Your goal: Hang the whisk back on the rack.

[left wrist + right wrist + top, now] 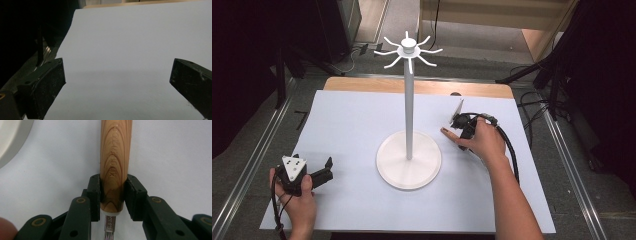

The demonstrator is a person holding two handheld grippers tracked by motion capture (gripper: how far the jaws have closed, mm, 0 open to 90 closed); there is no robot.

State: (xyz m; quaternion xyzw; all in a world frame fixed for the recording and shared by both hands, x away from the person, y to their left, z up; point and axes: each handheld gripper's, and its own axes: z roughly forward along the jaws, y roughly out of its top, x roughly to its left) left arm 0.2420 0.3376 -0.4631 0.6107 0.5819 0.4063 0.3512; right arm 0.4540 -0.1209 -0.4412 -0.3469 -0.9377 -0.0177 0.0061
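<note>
Right gripper view first, nearest to us: our right tool (112,195) is clamped on a round wooden handle with brown grain and a white collar (115,157), pads pressing both sides just above the collar. A thin metal shank (110,225) runs back from the collar between the tool's arms, so the working end of this utensil is hidden from us. The handle points away over the pale grey sheet (175,152) covering the worktop, with the curved rim of the white stand's round base (10,142) at upper left.

High view: left tool (330,166) rests low at the near left of the worktop (352,125), nothing near it. Left gripper view confirms its jaws stand wide apart over bare sheet.

Farther out, the right tool (458,120) sits just right of the tall white stand with a ring of curved hooks on top (409,50). The handle itself cannot be made out there.

Our judgement: the utensil looks bound for a hook. The grip sits near the collar, so we should keep the clamp firm, lift clear of the sheet, and approach the hooks slowly, checking for a hanging hole or loop before committing.

The high view gives stand height and hook layout; the right gripper view gives the grip, which the high view hides behind the hand (482,142).
</note>
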